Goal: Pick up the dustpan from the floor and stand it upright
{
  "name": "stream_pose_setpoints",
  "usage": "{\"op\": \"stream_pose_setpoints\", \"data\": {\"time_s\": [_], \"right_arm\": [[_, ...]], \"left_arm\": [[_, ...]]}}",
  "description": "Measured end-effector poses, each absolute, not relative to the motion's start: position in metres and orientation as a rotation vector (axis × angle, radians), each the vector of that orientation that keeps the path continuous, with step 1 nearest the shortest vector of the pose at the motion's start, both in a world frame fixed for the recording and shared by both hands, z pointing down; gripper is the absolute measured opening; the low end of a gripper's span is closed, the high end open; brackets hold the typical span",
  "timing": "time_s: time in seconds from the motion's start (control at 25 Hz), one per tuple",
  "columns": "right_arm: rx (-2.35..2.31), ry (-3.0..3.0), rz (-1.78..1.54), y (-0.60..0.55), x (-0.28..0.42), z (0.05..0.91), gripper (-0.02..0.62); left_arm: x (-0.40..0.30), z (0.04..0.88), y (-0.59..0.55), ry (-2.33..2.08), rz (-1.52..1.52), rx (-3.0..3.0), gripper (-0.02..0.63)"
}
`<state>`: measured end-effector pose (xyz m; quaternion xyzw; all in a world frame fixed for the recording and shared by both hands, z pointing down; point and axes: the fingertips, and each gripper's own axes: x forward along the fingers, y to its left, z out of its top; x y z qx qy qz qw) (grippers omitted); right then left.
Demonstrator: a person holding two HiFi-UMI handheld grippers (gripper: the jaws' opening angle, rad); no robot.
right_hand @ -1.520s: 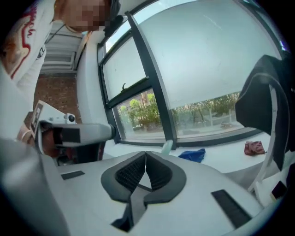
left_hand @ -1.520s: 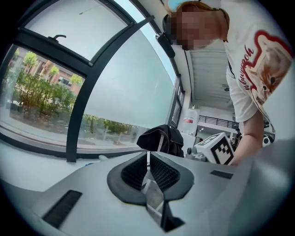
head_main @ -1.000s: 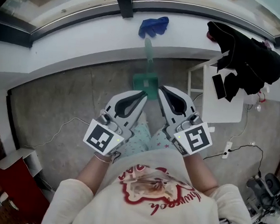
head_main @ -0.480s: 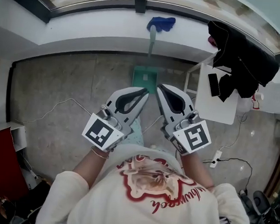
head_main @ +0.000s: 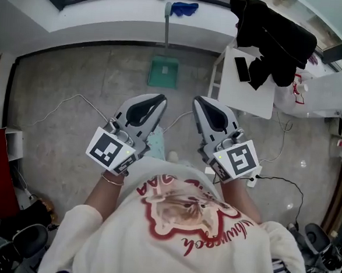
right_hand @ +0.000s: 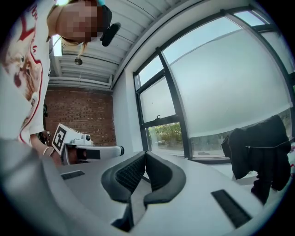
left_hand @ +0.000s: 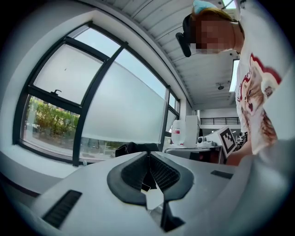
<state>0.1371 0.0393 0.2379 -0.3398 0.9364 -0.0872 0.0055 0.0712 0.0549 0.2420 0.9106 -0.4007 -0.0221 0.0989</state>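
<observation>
**Head view, looking steeply down.** The left tongs and the right tongs are held side by side in front of the person's chest, both pointing level and away from the body. A narrow gap of floor shows between them.

- **Tongs:** Both pairs are closed, with the ribbed pads meeting at the tips. Each gripper view shows that nothing is caught between the pads.
- **Dustpan:** The green dustpan lies ahead of the tongs, well apart from both and slightly nearer the line of the left pair. Its pan sits on the floor at the foot of the white window ledge. Its pale handle runs up to the edge of the ledge, ending just beside a blue cloth.
- **Ahead and to the right of the right tongs:** A white table carries a dark phone. A black garment is heaped over the table's far side.
- **Left of the left tongs:** A thin white cable trails across the floor.

**Gripper views.** The window fills the background in both. The black garment appears beyond the closed tips.
</observation>
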Motion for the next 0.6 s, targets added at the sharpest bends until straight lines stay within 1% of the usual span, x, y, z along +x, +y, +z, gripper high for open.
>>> {"op": "stream_pose_setpoints", "data": {"time_s": [0.2,0.44,0.6], "right_arm": [[-1.053,2.946,-0.286,0.076,0.157,0.234,0.025],[-1.043,2.961,-0.319,0.111,0.152,0.24,0.025],[-1.052,2.957,-0.31,0.136,0.133,0.236,0.025]], "left_arm": [[0.064,0.216,0.081,-1.257,-0.113,2.661,0.035],[0.045,0.205,0.107,-1.318,-0.132,2.657,0.035],[0.025,0.206,0.134,-1.325,-0.138,2.663,0.035]]}}
